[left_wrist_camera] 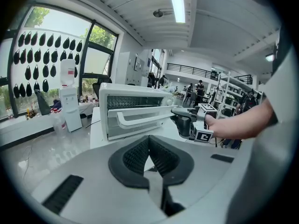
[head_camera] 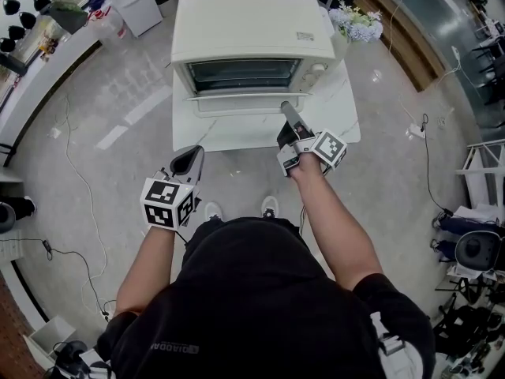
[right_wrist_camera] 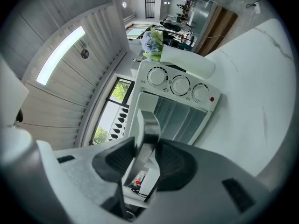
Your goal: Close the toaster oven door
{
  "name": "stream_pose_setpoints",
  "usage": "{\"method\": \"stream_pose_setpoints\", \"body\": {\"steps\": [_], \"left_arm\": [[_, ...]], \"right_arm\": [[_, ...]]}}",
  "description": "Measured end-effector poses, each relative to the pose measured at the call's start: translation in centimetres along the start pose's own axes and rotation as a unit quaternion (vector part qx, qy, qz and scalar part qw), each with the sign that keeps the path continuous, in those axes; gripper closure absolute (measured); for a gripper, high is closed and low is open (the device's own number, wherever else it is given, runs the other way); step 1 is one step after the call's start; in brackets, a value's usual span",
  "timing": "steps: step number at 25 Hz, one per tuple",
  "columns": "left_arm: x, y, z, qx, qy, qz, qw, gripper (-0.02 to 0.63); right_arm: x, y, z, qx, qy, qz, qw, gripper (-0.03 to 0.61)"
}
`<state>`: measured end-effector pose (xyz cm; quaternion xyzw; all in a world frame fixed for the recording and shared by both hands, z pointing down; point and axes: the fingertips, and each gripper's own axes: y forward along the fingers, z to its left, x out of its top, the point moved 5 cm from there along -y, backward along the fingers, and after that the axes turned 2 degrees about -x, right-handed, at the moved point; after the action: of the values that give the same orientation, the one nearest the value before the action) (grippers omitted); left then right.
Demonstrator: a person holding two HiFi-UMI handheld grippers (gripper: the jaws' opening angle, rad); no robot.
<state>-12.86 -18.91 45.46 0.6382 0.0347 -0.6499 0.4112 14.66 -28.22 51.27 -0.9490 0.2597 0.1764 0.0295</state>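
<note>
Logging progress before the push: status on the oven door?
Right gripper jaws shut on door handle. Left gripper shut, empty, held back. Toaster oven door ajar. Nothing in the way.

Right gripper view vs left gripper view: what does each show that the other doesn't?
Right only: the oven panel face-on, with three knobs and a red lamp, and the handle clamped by the right tool. Left only: a water dispenser, the right tool seen from outside, and the left tool, jaws together, empty. Both: the oven and its door handle.
</note>
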Motion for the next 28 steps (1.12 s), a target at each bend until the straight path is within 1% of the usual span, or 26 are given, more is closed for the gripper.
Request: {"method": "stream_pose_setpoints", "body": {"steps": [4, 11, 17, 21, 28], "left_arm": [[0.1, -0.1, 0.0, 0.001, 0.000, -0.002, 1.0000, 0.611], [0.0, -0.2, 0.1, 0.000, 0.000, 0.001, 1.0000, 0.611], [0.1, -0.2, 0.1, -0.001, 0.001, 0.000, 1.0000, 0.611], [0.7, 0.4, 0.5, 0.002, -0.001, -0.001, 1.0000, 0.611], [0.1, -0.3, 0.3, 0.002, 0.000, -0.003, 1.0000, 0.611]], "right_arm": [[0.5, 0.3, 0.1, -0.004, -0.012, -0.001, 1.000, 0.439], [0.9, 1.1, 0.8, 0.003, 0.000, -0.006, 1.000, 0.439], [1.6, 1.6, 0.9, -0.002, -0.004, -0.008, 1.000, 0.439], [2.5, 2.7, 1.1, 0.002, 0.004, -0.008, 1.000, 0.439], [2.8, 3.2, 1.5, 0.004, -0.002, -0.007, 1.000, 0.439]]}}
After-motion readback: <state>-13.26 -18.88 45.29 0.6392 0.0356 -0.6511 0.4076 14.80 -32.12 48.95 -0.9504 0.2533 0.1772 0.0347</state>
